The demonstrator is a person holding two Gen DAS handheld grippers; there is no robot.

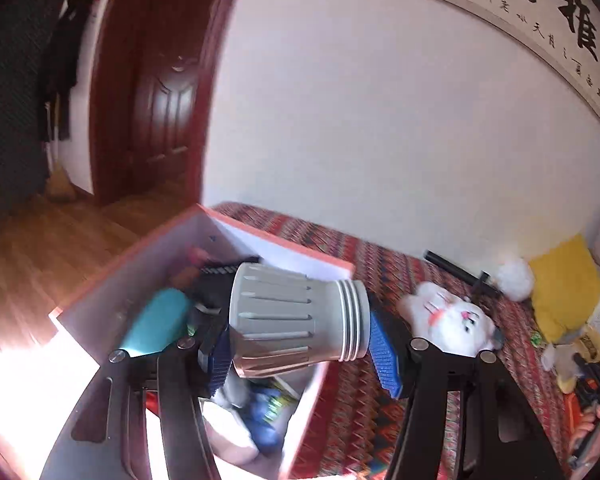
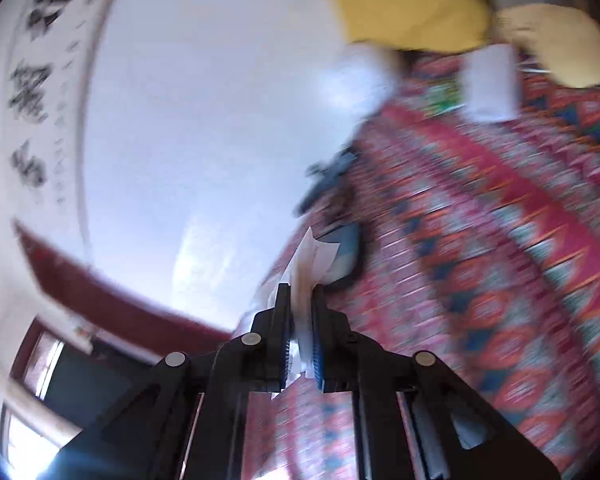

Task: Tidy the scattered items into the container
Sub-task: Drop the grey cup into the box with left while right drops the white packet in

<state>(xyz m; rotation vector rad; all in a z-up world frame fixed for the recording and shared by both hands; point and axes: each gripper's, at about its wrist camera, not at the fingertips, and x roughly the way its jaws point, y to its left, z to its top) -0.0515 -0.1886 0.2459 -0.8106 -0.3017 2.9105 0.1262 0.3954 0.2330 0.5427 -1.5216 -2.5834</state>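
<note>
The left gripper (image 1: 304, 354) is gripping a grey ribbed cup (image 1: 296, 316) lying sideways, base pointing right, over the box (image 1: 140, 256); the right gripper (image 2: 300, 344) is pinching white paper (image 2: 312, 258), print unreadable.

- In the right wrist view we see most of the scene smeared by motion: the patterned bedspread (image 2: 480, 240) and the dark object (image 2: 328, 176) lying on it have no sharp outline.
- We cannot tell what the white scrap (image 2: 312, 256) pinched in the right claw (image 2: 300, 300) is.
- In the left wrist view the grey ribbed cup (image 1: 292, 316) hides much of the box (image 1: 284, 246); we cannot identify the things heaped inside.
- The picture's right edge cuts off the orange and black toy (image 1: 592, 392).
- The wall scroll (image 1: 548, 20) runs past the frame.
</note>
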